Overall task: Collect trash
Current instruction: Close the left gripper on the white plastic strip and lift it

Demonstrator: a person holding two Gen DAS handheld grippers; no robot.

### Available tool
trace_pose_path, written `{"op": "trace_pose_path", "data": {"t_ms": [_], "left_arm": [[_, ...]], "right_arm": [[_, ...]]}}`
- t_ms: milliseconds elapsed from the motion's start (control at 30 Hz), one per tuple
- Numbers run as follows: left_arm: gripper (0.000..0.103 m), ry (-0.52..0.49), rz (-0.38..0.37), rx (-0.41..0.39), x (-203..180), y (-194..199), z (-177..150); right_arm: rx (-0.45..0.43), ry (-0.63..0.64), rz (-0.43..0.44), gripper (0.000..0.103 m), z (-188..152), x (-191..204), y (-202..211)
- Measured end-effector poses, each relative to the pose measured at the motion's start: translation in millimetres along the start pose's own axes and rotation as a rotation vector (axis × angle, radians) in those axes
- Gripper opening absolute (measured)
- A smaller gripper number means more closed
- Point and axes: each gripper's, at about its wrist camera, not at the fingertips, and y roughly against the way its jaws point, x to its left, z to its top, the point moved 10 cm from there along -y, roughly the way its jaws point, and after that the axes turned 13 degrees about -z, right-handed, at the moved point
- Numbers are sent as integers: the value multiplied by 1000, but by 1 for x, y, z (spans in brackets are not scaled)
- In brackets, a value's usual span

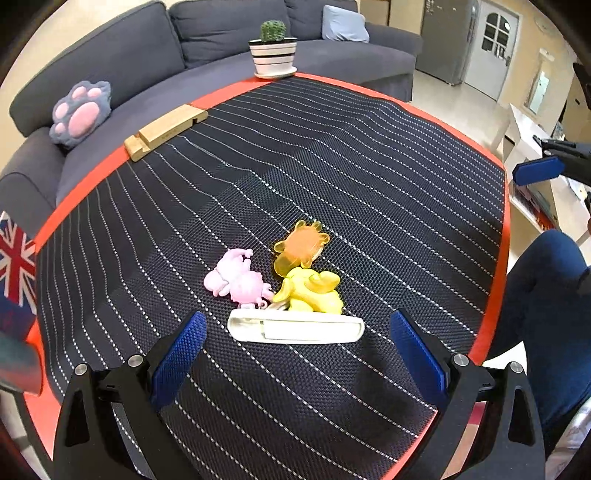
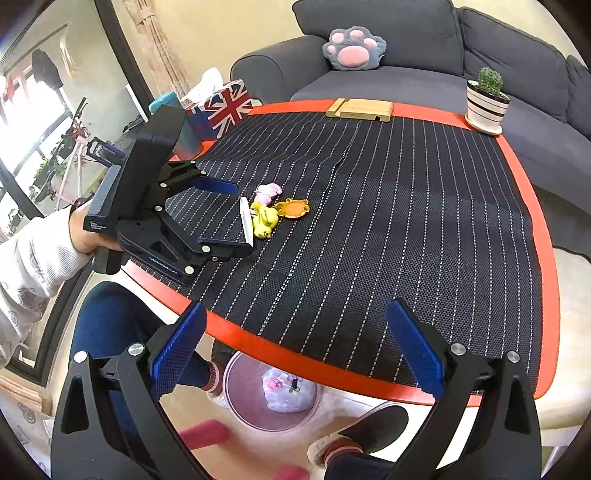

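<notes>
A small pile of litter lies on the black striped mat (image 1: 332,166): a white flat plastic piece (image 1: 295,329), a pink figure (image 1: 240,280), a yellow figure (image 1: 310,291) and an orange translucent piece (image 1: 301,245). My left gripper (image 1: 297,321) is open, its blue pads either side of the white piece and not touching it. In the right wrist view the left gripper (image 2: 242,218) sits low at the white piece (image 2: 245,221). My right gripper (image 2: 295,314) is open and empty, held over the table's near orange edge, above a round bin (image 2: 236,406) on the floor.
A striped cactus pot (image 1: 273,55), a wooden stand (image 1: 166,131) and a Union Jack tissue box (image 2: 221,107) stand along the table's far edges. A grey sofa (image 1: 221,26) with a paw cushion (image 1: 81,110) runs behind. The person's legs and shoes (image 2: 369,424) are beside the bin.
</notes>
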Motion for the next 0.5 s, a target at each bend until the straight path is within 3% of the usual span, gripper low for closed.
{"op": "trace_pose_path", "data": {"t_ms": [333,367,433,500], "left_arm": [[94,-25,12,3,1,-5,-3],[92,-22,14,1,3,-5,-3],[78,-4,8,6,4,-6,-4],[74,-2,1,12,4,-7,-5]], "right_arm": [[10,-2,0,97,1,-1,-6],[10,-2,0,97,1,-1,-6],[11,0,2,97,2,0,-7],[13,2,2,97,2,1,-8]]}}
